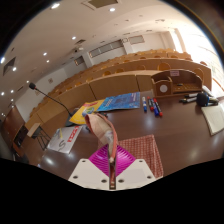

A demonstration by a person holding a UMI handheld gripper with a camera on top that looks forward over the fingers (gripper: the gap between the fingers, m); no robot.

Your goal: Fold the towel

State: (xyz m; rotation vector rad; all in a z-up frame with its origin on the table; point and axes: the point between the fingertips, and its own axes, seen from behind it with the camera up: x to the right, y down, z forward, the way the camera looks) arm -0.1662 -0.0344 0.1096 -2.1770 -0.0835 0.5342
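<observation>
A red-and-white checked towel (141,151) lies on the brown table (170,125), just to the right of my fingers. A fold of it rises between the magenta pads (97,158) and stands up ahead of them as a narrow, pale strip (101,125). My gripper (109,160) is shut on this fold, with both pads pressed together on the cloth. The part of the towel under the fingers is hidden.
Beyond the towel lie a blue sheet (120,101), a few markers (151,105) and a white printed sheet (67,138). A white sheet (214,119) and a dark object (205,98) sit at the right. Curved wooden benches (110,83) rise behind the table.
</observation>
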